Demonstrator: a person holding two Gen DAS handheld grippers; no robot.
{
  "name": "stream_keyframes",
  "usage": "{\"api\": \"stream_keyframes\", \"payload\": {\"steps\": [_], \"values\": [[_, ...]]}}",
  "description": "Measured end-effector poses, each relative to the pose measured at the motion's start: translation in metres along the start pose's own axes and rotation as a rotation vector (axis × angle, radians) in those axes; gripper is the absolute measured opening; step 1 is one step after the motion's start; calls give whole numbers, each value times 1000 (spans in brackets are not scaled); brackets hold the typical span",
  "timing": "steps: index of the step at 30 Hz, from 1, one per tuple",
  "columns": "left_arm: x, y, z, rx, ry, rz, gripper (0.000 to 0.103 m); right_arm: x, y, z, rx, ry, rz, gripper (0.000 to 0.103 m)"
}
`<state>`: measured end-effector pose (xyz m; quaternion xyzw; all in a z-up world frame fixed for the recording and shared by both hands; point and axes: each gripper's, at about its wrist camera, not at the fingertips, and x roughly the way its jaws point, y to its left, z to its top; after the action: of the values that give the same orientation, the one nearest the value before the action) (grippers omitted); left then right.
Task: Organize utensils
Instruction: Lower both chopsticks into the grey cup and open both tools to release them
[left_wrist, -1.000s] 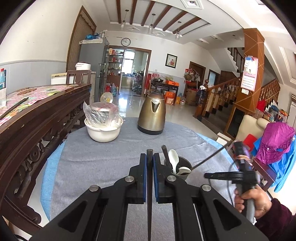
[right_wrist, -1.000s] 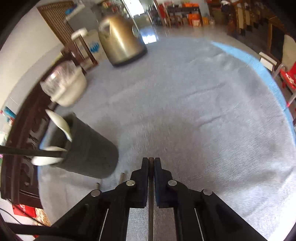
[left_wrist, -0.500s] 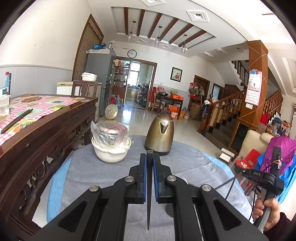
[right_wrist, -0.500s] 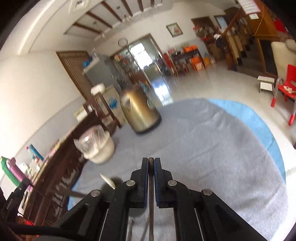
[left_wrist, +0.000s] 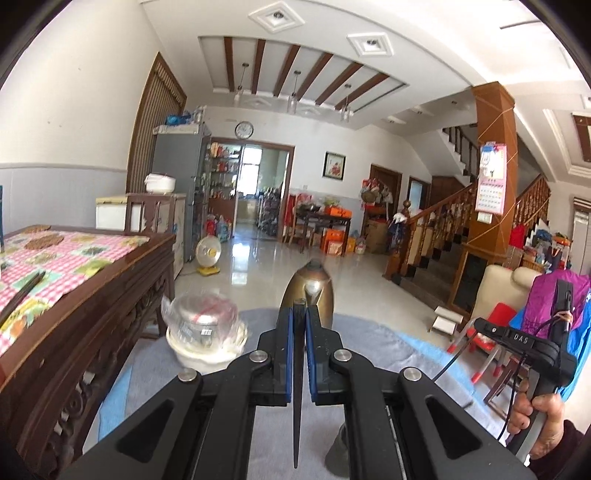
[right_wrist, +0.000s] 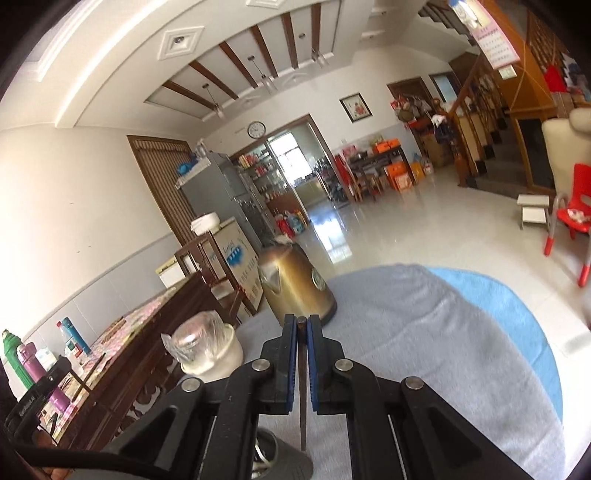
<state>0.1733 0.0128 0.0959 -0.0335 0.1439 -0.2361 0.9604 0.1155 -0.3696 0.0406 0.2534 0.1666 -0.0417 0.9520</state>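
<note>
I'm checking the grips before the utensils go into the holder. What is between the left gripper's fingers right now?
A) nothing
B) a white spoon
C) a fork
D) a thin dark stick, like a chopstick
D: in the left wrist view the left gripper is shut on a thin dark chopstick, its pointed end toward the camera.

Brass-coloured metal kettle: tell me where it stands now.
The brass-coloured metal kettle stands at the far edge of the grey cloth, right of the plastic-wrapped white bowl, directly beyond both grippers' fingertips.

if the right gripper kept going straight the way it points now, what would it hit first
Probably the gold metal kettle: it stands just beyond the tips of the right gripper, which is shut on a thin dark chopstick. Depth is unclear, so it might skim past.
</note>
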Motion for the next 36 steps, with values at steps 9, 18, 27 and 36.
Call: {"api": "stream_keyframes", "payload": {"steps": [9, 18, 27, 36], "values": [[3, -19, 34, -5, -79, -88, 7, -15, 25, 35, -44, -97, 40, 6], [30, -40, 36, 44, -64, -169, 7, -27, 41, 48, -52, -132, 103, 6], [62, -42, 27, 69, 14, -204, 7, -4, 44, 37, -66, -83, 127, 6], [77, -47, 16, 83, 68, -219, 7, 14, 37, 26, -74, -34, 135, 6]]}}
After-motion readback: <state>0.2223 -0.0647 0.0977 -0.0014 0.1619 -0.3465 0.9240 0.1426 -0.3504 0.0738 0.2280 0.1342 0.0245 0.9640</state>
